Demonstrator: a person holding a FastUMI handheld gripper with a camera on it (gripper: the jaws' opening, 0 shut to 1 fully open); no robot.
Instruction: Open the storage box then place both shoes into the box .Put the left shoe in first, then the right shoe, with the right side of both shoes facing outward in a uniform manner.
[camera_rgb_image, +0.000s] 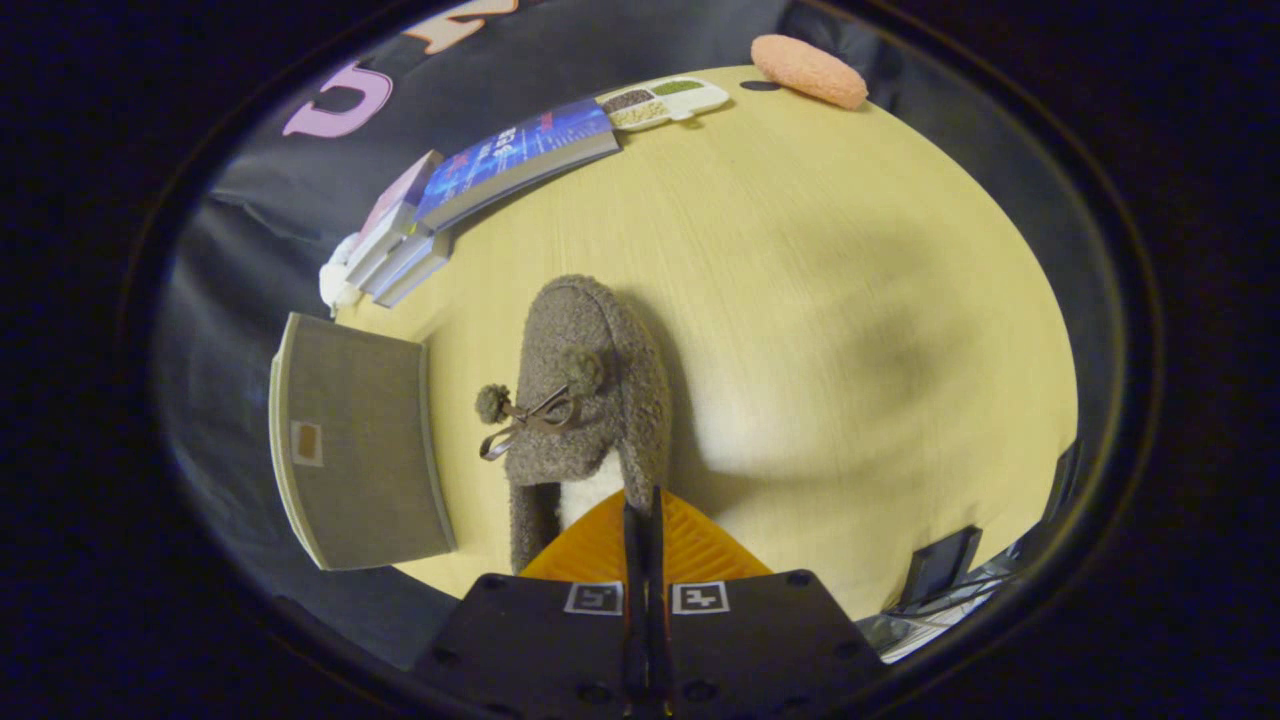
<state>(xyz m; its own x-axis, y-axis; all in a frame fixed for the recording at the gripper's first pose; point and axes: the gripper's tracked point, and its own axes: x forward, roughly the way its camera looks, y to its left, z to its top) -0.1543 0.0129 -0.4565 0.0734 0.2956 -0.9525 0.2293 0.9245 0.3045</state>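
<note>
Claw (643, 520) closed on shoe (585, 400) collar

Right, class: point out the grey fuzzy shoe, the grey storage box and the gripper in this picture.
grey fuzzy shoe (590, 400): gripper view, on its upper near the bow.
grey storage box (360, 445): gripper view, on its lid's middle.
gripper (645, 520): gripper view, where its closed fingertips meet at the shoe's collar.

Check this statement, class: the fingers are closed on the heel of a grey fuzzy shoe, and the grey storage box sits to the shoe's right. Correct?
One detail is wrong. The gripper view shows the storage box on the shoe's left, not its right. The rest stands: the fingers are closed together at the heel of the grey fuzzy shoe, which points away across the table.
</note>
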